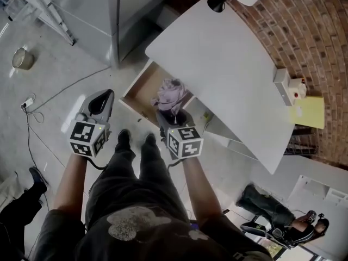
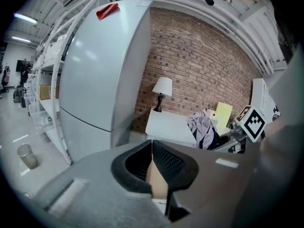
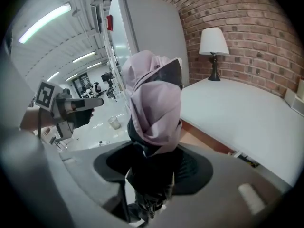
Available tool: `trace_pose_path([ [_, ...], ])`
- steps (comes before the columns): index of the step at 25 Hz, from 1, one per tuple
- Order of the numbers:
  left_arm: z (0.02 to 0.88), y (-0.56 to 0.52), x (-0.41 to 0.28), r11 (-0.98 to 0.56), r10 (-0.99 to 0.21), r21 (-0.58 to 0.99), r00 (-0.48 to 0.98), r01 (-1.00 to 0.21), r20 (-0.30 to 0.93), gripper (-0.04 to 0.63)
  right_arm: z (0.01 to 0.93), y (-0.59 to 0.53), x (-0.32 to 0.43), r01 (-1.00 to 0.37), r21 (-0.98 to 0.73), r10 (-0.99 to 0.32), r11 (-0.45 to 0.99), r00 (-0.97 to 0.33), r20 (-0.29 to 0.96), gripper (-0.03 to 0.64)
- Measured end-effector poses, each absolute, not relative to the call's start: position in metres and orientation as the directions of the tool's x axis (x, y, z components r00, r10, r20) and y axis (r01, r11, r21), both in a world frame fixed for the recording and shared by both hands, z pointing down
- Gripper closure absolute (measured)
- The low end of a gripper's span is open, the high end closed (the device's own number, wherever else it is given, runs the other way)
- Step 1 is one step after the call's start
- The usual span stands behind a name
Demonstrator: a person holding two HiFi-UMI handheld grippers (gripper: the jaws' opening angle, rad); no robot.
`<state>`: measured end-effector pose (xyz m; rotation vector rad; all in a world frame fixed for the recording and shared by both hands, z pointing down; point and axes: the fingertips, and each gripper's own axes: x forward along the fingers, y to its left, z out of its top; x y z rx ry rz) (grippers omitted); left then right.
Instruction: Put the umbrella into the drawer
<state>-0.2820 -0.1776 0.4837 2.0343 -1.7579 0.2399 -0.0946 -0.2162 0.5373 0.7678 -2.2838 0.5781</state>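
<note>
My right gripper (image 1: 173, 115) is shut on a folded umbrella (image 1: 169, 94) with lilac and dark cloth. It holds the umbrella over the front of an open wooden drawer (image 1: 142, 86) under a white desk (image 1: 217, 58). In the right gripper view the umbrella (image 3: 154, 103) stands up out of the right gripper (image 3: 152, 175), with the drawer (image 3: 202, 137) beyond it. My left gripper (image 1: 102, 99) hangs left of the drawer, apart from it, shut and empty. In the left gripper view the left gripper (image 2: 152, 148) has its tips together, and the umbrella (image 2: 202, 129) shows at the right.
A grey fridge (image 1: 103, 15) stands left of the desk. A lamp (image 1: 217, 4), a white box (image 1: 283, 86) and a yellow sheet (image 1: 307, 113) are on or by the desk. A tin (image 1: 22, 58) and a cable (image 1: 54, 97) lie on the floor. Another person (image 1: 277, 216) sits at lower right.
</note>
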Motion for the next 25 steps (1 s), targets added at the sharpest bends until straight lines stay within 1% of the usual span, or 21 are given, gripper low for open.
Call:
trace_pose_path([
  [7, 0.506, -0.188, -0.275, -0.059, -0.898, 0.177, 0.13, -0.982, 0.421, 0.58, 0.586, -0.225, -0.108, -0.574, -0.19, -0.282, 0.796, -0.631, 0.722, 0.382],
  [11, 0.518, -0.196, -0.276, -0.028, -0.906, 0.164, 0.094, -0.986, 0.412, 0.58, 0.615, -0.241, -0.119, -0.537, -0.166, -0.259, 0.827, -0.627, 0.735, 0.382],
  [20, 0.558, -0.198, -0.284, 0.066, -0.905, 0.162, 0.009, -0.985, 0.425, 0.58, 0.691, -0.268, -0.123, -0.572, -0.099, -0.284, 0.815, -0.541, 0.791, 0.382],
  [25, 0.574, -0.2, -0.281, 0.087, -0.904, 0.181, -0.001, -0.98, 0.427, 0.58, 0.732, -0.272, -0.12, -0.586, -0.108, -0.251, 0.803, -0.497, 0.831, 0.382],
])
